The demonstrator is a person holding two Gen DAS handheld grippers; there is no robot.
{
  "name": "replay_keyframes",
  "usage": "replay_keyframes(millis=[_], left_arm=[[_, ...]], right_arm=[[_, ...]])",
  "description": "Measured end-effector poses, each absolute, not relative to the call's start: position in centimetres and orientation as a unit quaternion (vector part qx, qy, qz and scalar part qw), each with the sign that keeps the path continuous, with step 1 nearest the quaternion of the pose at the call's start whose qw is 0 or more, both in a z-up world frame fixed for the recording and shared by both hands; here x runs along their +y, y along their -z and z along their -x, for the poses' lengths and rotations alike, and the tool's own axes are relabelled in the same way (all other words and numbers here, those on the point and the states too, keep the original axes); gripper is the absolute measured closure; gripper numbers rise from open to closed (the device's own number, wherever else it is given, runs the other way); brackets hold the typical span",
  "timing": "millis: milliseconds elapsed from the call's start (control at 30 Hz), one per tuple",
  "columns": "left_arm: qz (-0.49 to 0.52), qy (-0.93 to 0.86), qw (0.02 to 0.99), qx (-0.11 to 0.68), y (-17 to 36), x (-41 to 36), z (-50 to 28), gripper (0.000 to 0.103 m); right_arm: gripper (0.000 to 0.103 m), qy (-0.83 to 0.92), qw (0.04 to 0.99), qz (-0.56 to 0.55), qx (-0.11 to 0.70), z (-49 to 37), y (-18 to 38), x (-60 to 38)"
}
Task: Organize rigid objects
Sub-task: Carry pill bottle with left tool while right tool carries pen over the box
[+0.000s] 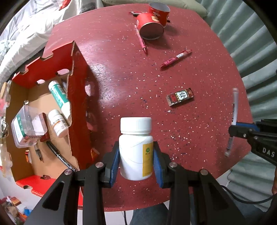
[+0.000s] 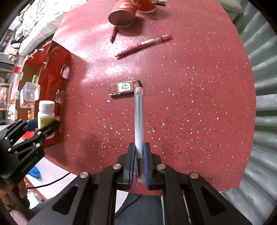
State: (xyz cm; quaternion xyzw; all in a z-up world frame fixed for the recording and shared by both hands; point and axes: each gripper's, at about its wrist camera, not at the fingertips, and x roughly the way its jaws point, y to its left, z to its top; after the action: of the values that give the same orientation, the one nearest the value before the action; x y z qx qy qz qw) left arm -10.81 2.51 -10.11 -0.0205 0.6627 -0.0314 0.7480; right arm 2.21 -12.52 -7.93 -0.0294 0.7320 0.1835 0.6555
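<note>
Two loads are up at once, both clear of the red table [image 1: 121, 72]. Left gripper [image 1: 136, 166] clamps a white pill bottle [image 1: 135, 148] low on its body, just right of the cardboard box [image 1: 77, 107]; it could tip or clip the box wall. Right gripper [image 2: 138, 166] is pinched on a clear-capped pen [image 2: 138, 119], farther right of the box; held by one end, it may pivot.

A home, most likely a bedroom. A rumpled white quilt [image 1: 26, 32] lies on a bed at the far left of the round, speckled red table [image 1: 121, 72], and a pale green pillow [image 1: 187, 5] sits at its far side. A grey-green ribbed cover [image 1: 256, 43] spreads on the right.
</note>
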Motion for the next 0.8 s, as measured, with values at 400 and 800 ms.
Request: replay_keyframes(millis=[400,800], left_arm=[[0.062,0.010,0.762,0.645,9.5,5.4,11.5,0.065],[0.080,-0.007,0.760,0.644,9.2,6.8,12.1,0.065]], right_arm=[[0.092,-0.200,0.659,0.060,0.722,-2.5,6.6,-9.9],[0.092,-0.210,0.651,0.052,0.728,-3.5,8.3,-8.8]])
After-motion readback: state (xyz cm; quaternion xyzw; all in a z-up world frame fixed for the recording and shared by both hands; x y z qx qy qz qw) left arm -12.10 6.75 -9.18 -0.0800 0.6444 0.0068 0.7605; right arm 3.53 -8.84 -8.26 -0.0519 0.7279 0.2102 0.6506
